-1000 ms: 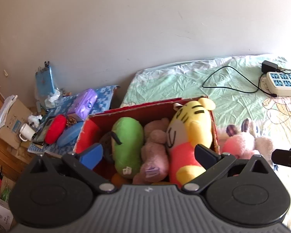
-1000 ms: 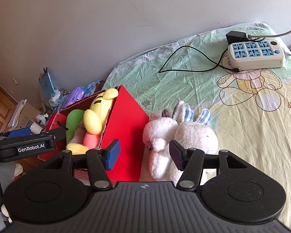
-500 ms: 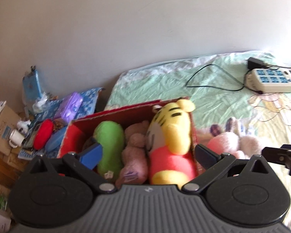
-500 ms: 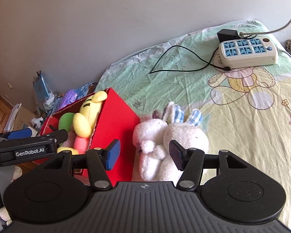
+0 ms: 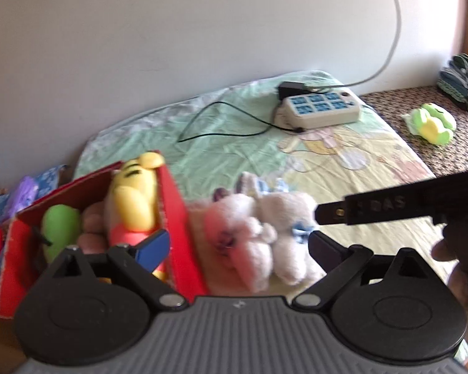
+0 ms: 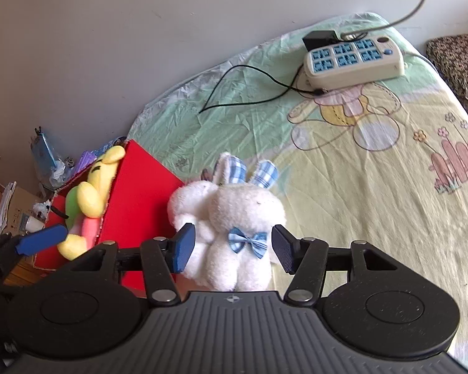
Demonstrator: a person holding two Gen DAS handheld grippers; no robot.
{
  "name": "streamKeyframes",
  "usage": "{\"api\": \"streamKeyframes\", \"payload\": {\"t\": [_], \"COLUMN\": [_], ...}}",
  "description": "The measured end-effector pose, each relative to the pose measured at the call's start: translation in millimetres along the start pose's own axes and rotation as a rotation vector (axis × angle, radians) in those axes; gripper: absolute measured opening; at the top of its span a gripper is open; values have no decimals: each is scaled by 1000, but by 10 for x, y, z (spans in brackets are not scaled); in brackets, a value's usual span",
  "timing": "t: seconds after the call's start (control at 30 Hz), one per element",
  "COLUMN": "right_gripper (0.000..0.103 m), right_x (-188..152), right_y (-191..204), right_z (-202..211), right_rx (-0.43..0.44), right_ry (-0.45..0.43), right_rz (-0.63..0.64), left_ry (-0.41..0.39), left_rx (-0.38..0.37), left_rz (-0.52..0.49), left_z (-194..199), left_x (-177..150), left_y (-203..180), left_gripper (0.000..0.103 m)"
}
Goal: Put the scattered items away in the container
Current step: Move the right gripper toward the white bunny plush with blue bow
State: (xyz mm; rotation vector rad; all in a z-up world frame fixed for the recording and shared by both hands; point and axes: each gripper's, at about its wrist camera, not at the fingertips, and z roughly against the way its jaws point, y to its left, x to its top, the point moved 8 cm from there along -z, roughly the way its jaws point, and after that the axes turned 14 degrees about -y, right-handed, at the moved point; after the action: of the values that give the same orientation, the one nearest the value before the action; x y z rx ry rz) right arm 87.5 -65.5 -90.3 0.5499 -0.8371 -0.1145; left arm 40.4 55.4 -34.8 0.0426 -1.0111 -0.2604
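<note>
A red box (image 6: 140, 193) (image 5: 177, 218) stands at the bed's left edge and holds a yellow tiger plush (image 5: 131, 193) (image 6: 93, 193), a green plush (image 5: 60, 227) and a pinkish plush. Two white rabbit plushes lie on the sheet just right of the box: one with a blue bow (image 6: 246, 215) (image 5: 290, 227), one behind it (image 6: 187, 205) (image 5: 234, 230). My right gripper (image 6: 232, 246) is open, its fingers on either side of the bow rabbit. My left gripper (image 5: 237, 246) is open and empty, above the box's right wall and the rabbits.
A cream power strip (image 6: 352, 59) (image 5: 321, 109) with a black adapter and cable lies on the far bed. A green-yellow toy (image 5: 430, 124) sits on a brown patterned cover at right. Clutter and cardboard boxes (image 6: 12, 205) lie on the floor left of the box.
My left gripper has swung right, from over the box to over the rabbits. My right gripper has moved forward so its fingers now flank the bow rabbit.
</note>
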Motion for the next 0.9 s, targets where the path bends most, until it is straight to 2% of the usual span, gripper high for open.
{"api": "streamKeyframes", "payload": {"t": [0.17,0.43,0.53,0.67,0.9], "right_gripper": [57,56,54,52,52], "right_x": [3,92,104,93,18], "right_y": [-117,-377,-442,-470,-448], "right_z": [-3,-142,-261,-451,-660], "right_rx": [-3,1,12,32,101], "right_ry": [6,54,81,112,159], "right_rz": [-17,-36,-56,-71,-134], "left_ry": [-7,41,51,80,118], "left_rx": [-115,-209,-256,-251,-210], "left_rz": [11,-8,-18,-29,20], "left_z": [-45,-281,-351,-495,-681], "left_x": [-99,-335,-399,-503,-594], "left_y": [-229,-528,-678,-803,-692], "left_gripper": [96,88,88,88,89]}}
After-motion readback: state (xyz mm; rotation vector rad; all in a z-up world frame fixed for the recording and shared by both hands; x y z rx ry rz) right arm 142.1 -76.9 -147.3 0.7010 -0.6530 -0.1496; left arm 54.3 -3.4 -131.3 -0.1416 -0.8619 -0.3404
